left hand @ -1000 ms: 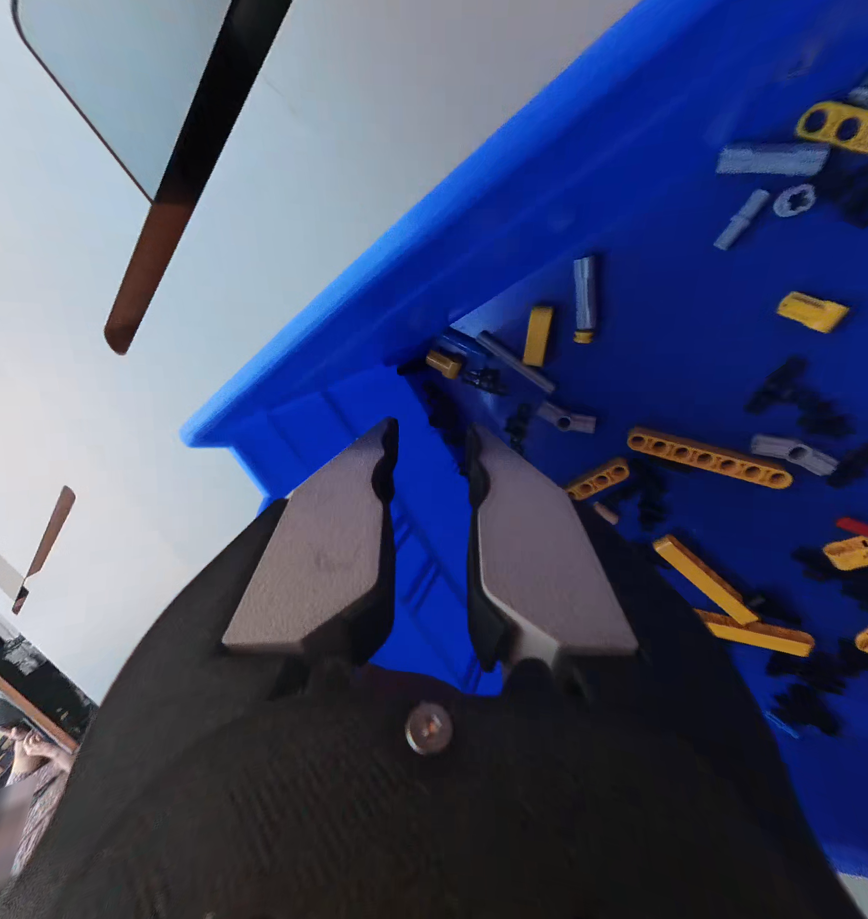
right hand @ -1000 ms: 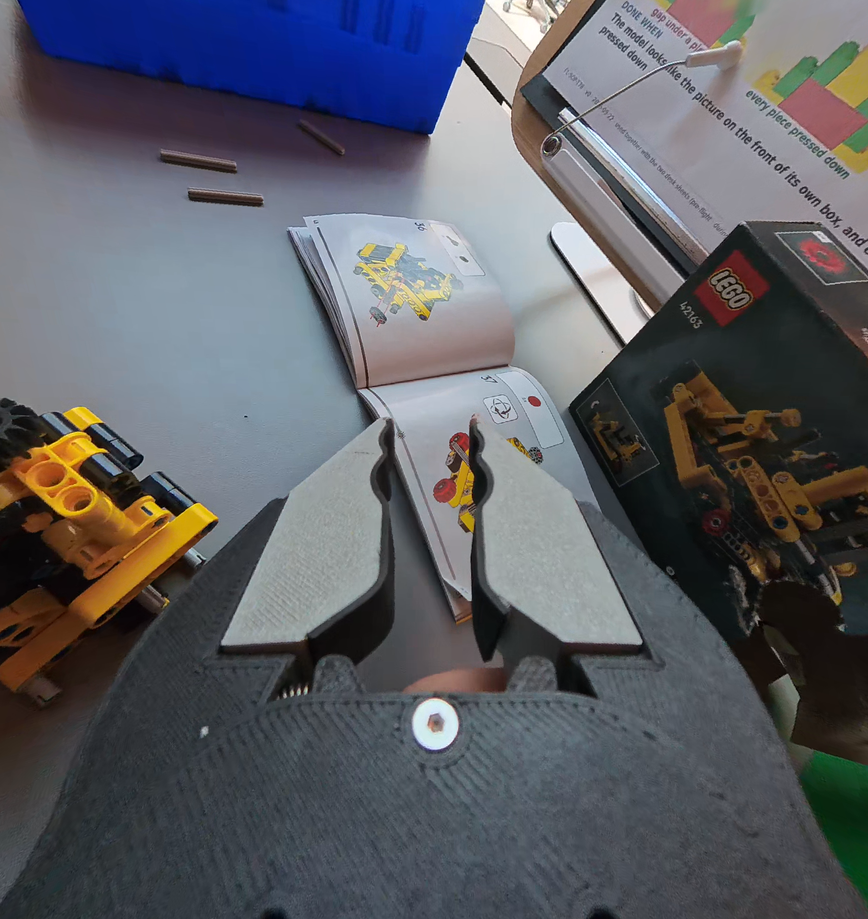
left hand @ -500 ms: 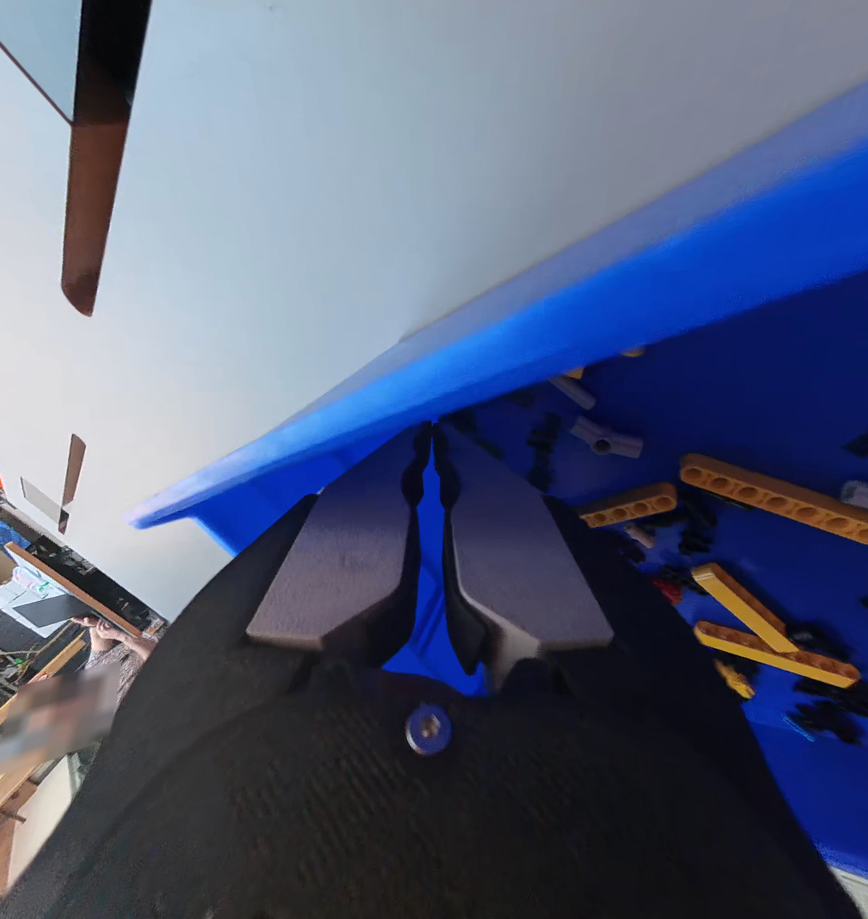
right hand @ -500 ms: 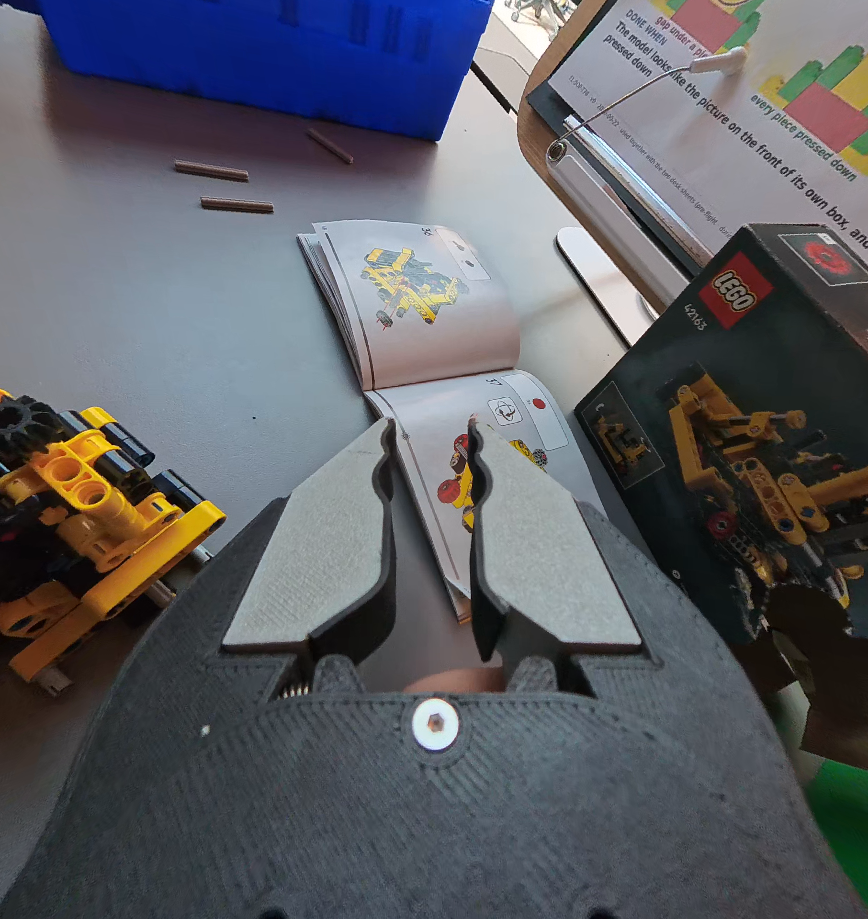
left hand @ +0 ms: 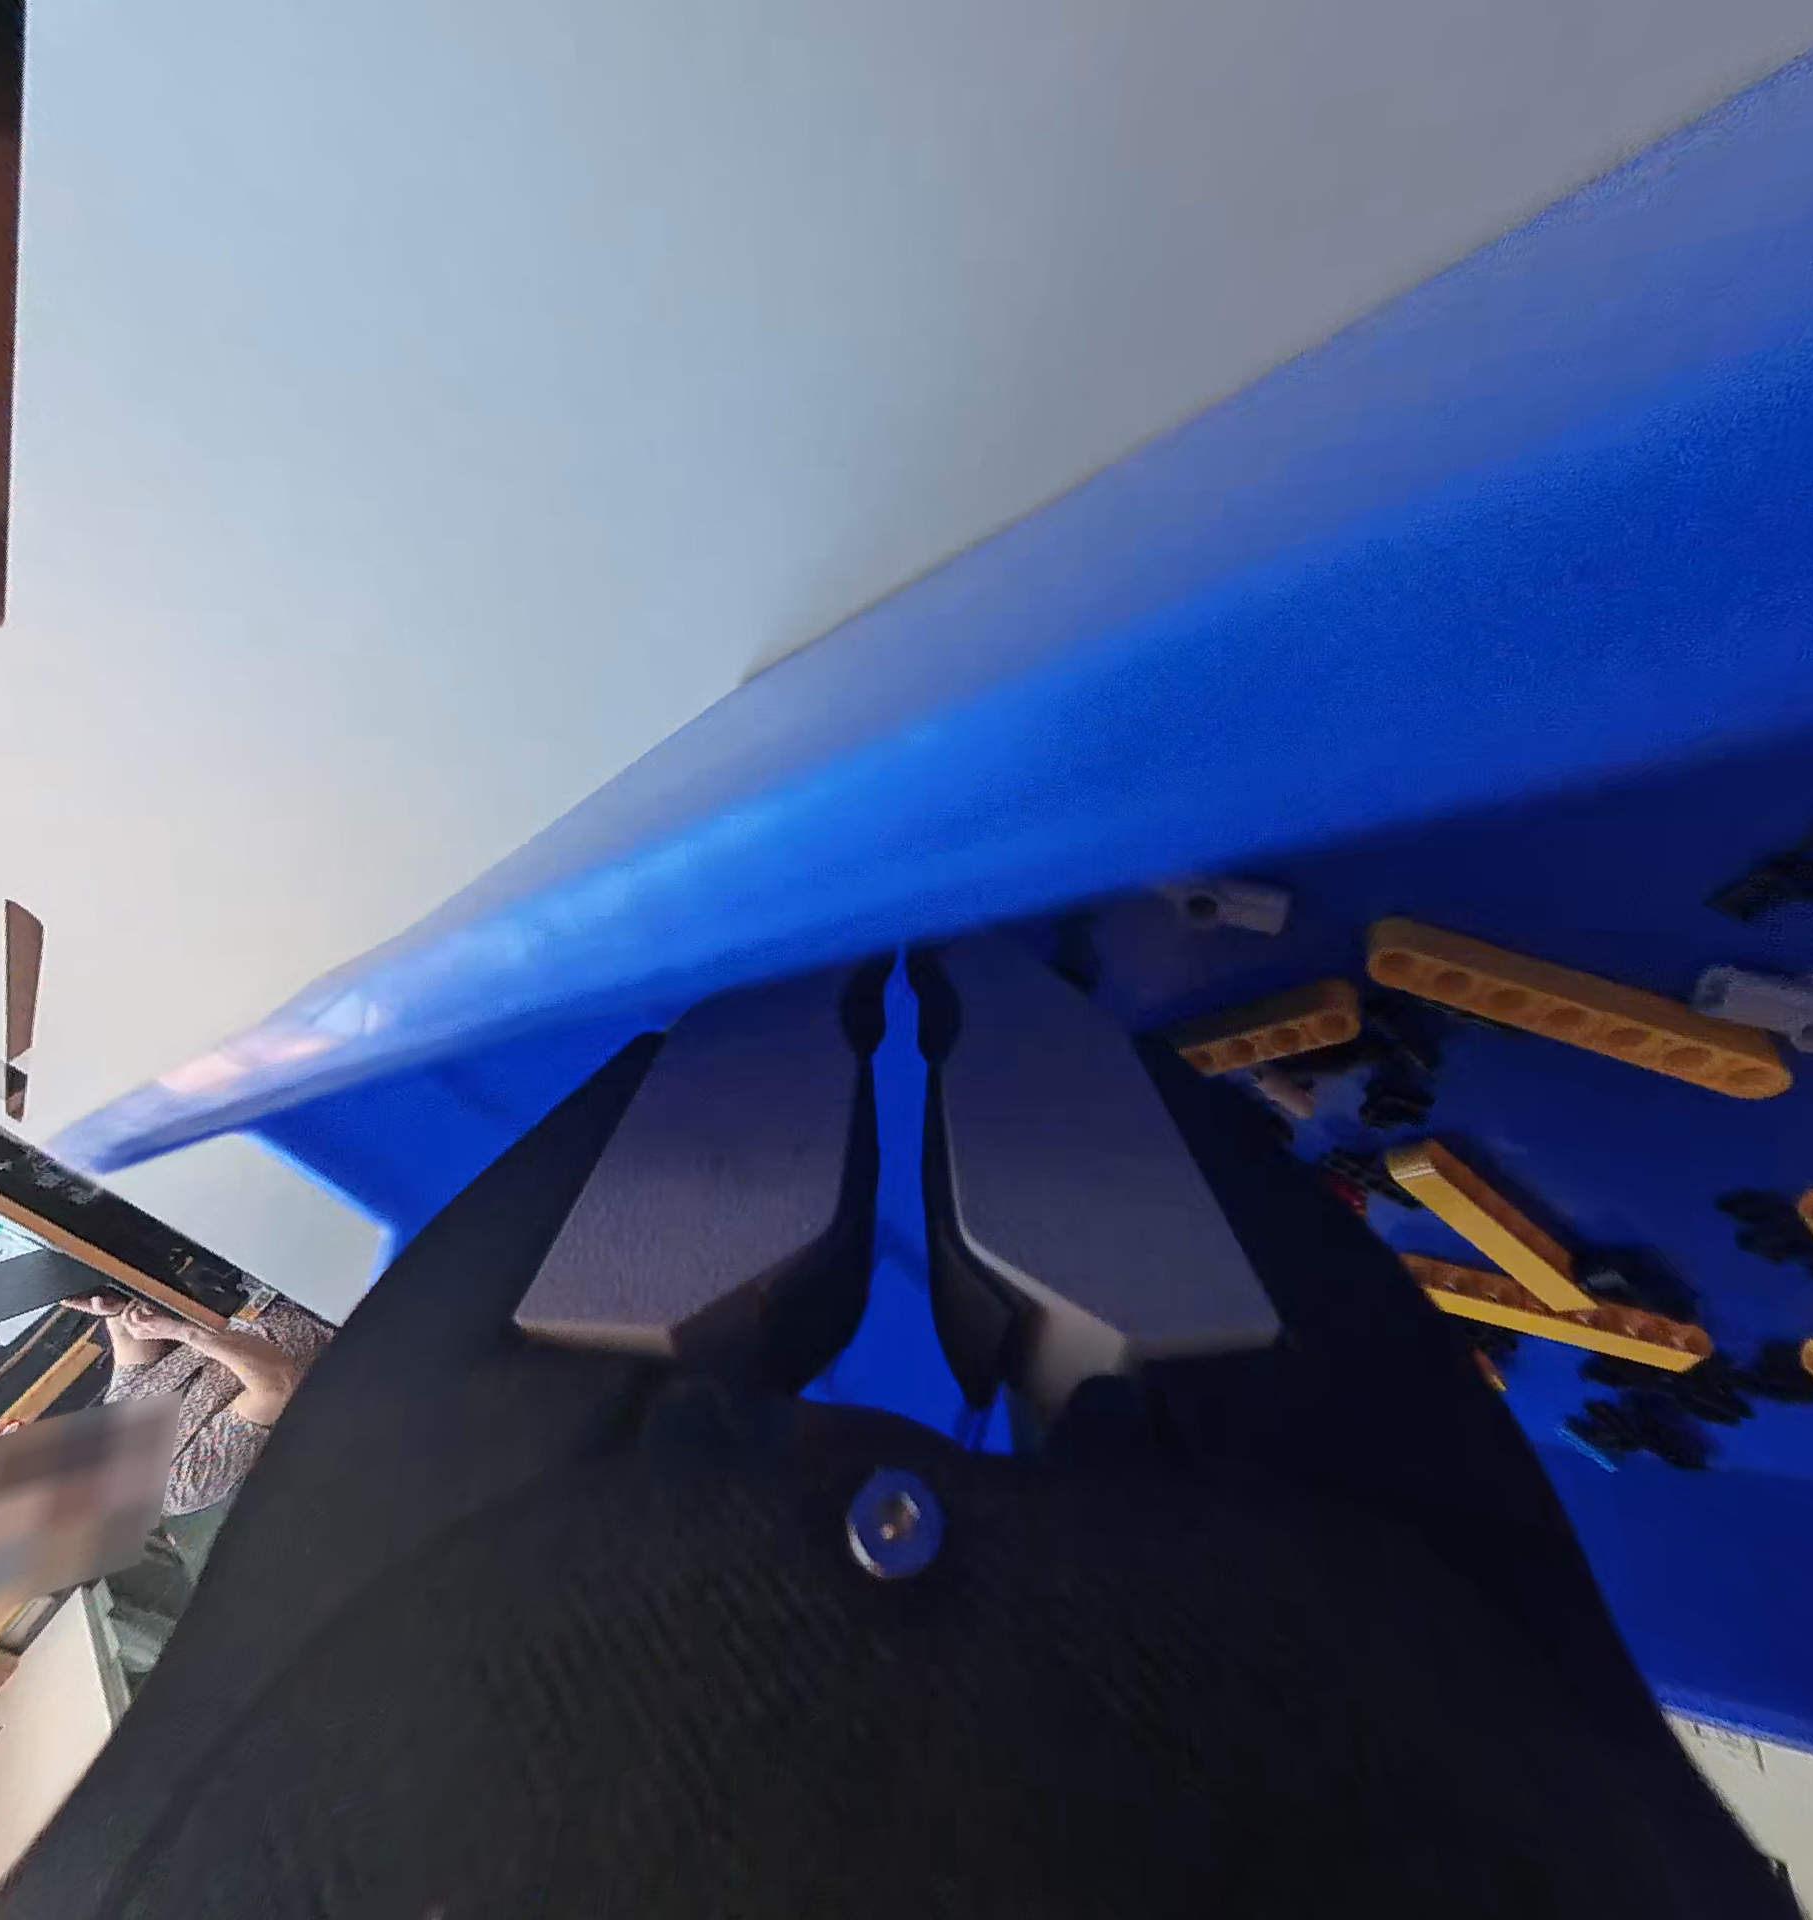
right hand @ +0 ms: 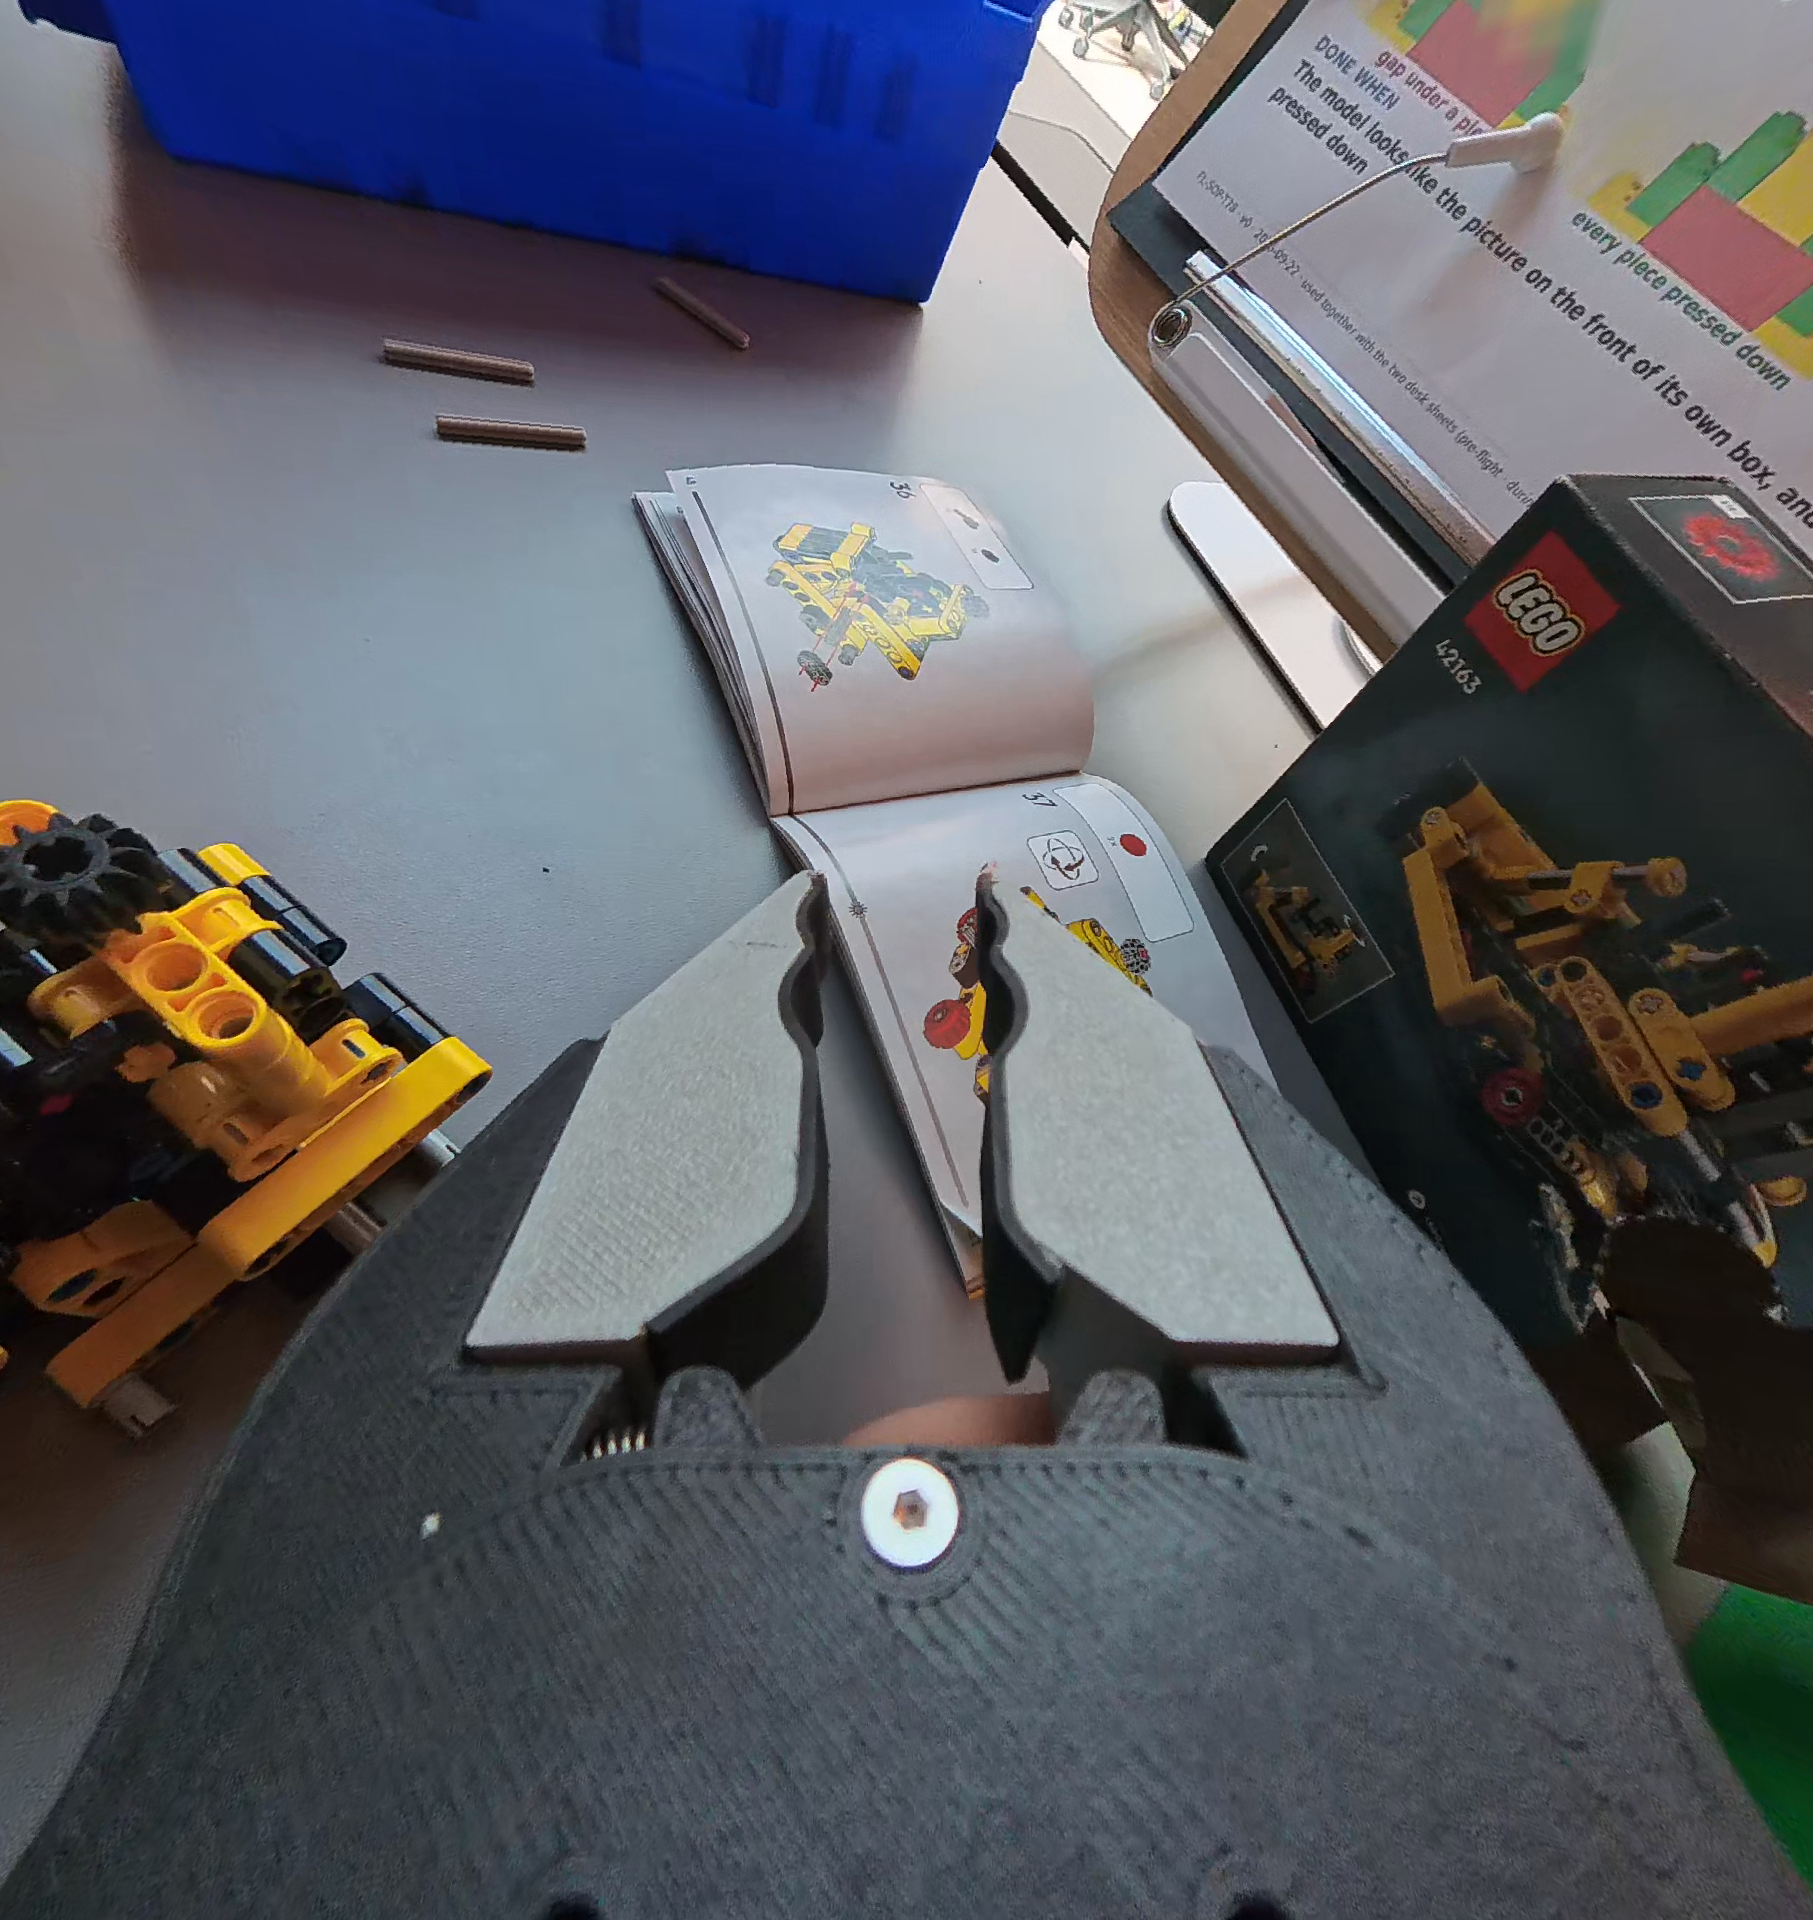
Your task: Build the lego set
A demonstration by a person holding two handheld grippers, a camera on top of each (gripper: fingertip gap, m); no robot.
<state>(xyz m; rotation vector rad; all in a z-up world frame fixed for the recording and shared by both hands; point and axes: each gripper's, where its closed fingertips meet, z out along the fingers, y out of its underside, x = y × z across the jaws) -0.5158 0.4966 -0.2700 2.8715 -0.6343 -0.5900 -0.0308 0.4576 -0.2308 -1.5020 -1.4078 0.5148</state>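
While the blue bin (left hand: 1297, 665) fills the left wrist view, its loose parts lie scattered on the floor inside, among them a long yellow beam (left hand: 1577, 1008), a short yellow beam (left hand: 1271, 1029) and a grey connector (left hand: 1229, 902). On the dark table (right hand: 258, 623) outside the bin sit the set's box (right hand: 1567, 935), the open instruction booklet (right hand: 881, 644) and the half-built yellow and black model (right hand: 175, 1049), with three brown axles (right hand: 512, 431) near the bin.

Deep by the bin's near wall, the left gripper (left hand: 902, 977) has its jaws drawn almost together; whether a small piece is pinched at the tips, I cannot tell. Above the booklet, the right gripper (right hand: 902, 904) hangs released and empty.

If a piece is pinched, the risk is that it slips from so narrow a bite and drops among the others, or the tips catch on the bin wall.
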